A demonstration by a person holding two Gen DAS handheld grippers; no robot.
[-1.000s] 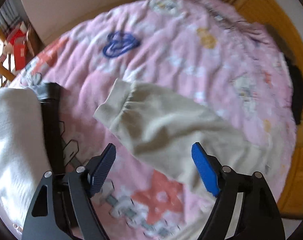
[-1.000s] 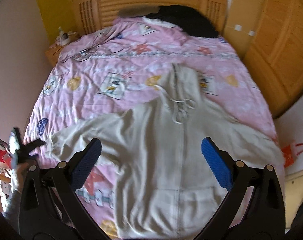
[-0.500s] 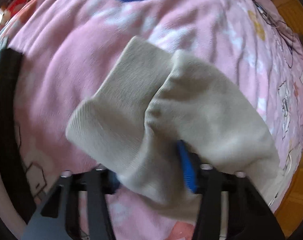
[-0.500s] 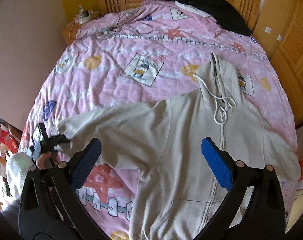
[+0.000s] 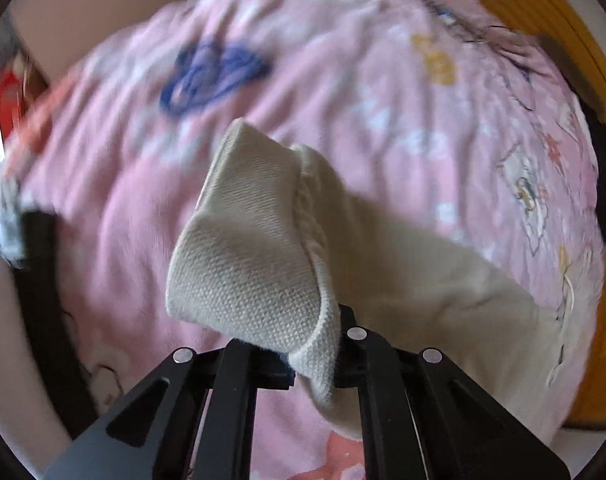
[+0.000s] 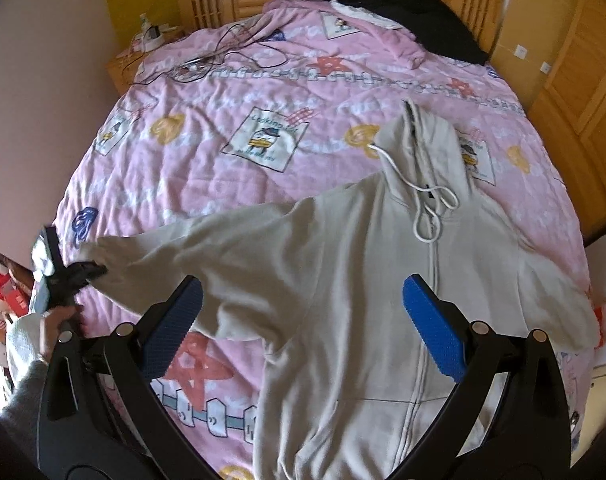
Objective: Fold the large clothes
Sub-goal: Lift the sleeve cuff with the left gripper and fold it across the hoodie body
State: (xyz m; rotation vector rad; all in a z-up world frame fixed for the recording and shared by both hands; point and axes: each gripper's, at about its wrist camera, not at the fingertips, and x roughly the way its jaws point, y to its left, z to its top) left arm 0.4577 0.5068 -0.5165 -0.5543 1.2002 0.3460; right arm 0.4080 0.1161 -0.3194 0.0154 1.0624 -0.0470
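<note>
I have the left hand-held gripper (image 5: 315,364) clamped on the hoodie's sleeve cuff (image 5: 255,240); from the right wrist view that cuff sits at 9 o'clock, at the bed's (image 6: 263,92) edge; right hand-held gripper (image 6: 303,328) is wide, nothing between its blue pads (image 6: 431,332), hovering above the beige hoodie (image 6: 363,280); hoodie lies face up, zipper closed, on the pink quilt (image 6: 207,176), hood toward 1 o'clock.

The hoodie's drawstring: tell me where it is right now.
In the right wrist view the white drawstring lies right of centre, looped over the beige hoodie just below its hood, at the top of the zip, on the pink bedspread.
</note>
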